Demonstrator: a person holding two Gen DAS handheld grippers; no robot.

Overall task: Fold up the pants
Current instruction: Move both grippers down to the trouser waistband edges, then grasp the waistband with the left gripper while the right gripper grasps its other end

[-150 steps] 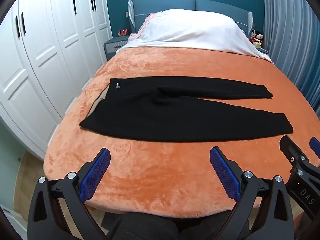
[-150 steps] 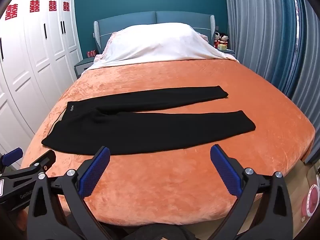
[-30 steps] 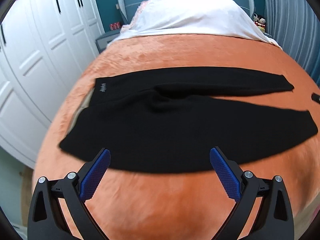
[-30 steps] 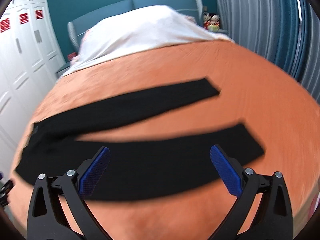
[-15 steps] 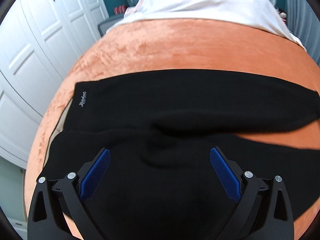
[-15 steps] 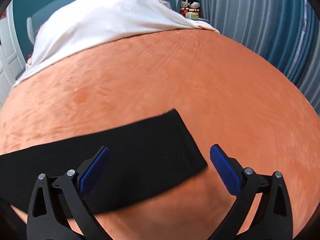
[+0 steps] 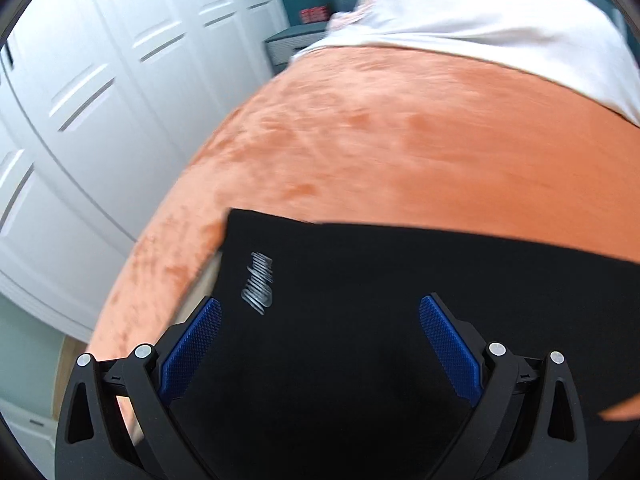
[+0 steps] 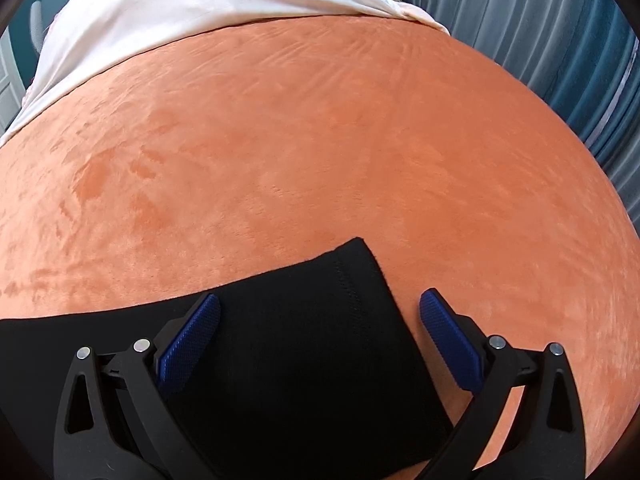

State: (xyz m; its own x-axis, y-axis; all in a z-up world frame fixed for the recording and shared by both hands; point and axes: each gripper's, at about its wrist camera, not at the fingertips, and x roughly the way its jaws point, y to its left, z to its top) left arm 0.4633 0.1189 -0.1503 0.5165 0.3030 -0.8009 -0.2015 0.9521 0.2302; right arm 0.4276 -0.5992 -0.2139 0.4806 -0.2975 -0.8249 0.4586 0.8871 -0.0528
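While spread wide and gripping nothing, left gripper (image 7: 320,344) above pants (image 7: 380,320) waistband, right gripper (image 8: 320,336) above cuff (image 8: 356,276).

The pants (image 7: 360,300) are matt black knit cloth with a silvery printed logo (image 7: 258,282) and a stitched hem (image 8: 352,276). The bedspread (image 8: 320,140) is plush orange velvet, its nap brushed into lighter and darker patches. The fingertips (image 8: 188,340) carry blue cross-hatched rubbery pads on matt black plastic arms with shiny metal rivets (image 7: 498,349). The wardrobe doors (image 7: 100,80) look smooth, white and semi-gloss.
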